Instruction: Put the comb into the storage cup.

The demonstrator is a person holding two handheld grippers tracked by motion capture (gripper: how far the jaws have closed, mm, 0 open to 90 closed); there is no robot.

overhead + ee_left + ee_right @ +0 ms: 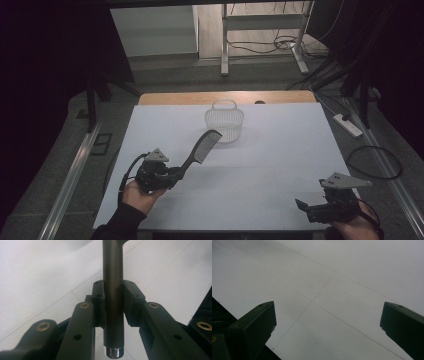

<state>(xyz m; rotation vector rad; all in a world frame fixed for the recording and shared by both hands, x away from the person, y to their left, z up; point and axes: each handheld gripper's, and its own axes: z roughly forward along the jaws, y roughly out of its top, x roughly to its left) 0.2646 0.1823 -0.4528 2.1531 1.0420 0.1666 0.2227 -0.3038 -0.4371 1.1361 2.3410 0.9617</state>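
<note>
At the near left of the white table (280, 150), the left gripper (176, 173) is clamping the handle of a black comb (201, 149). The comb is slanting up and away to the right from the jaws, its toothed end raised off the table and pointing toward the white basket (224, 122). From the high view it is not clear whether the comb's tip is touching the basket or just hanging in front of its near left side. In the left gripper view, the two jaws are pressing on either side of the dark handle (113, 297), which is running straight up between them, and its shiny metal end cap (114, 352) is sticking out below the pads toward the camera.

The basket is standing upright toward the far middle of the table, its handle loop raised at the far rim.

At the near right corner, the right gripper (306, 206) is resting low over the table in the person's hand, well apart from the comb and the basket. In the right gripper view, its jaws are standing wide apart, with bare table surface (324, 297) between them.
</note>
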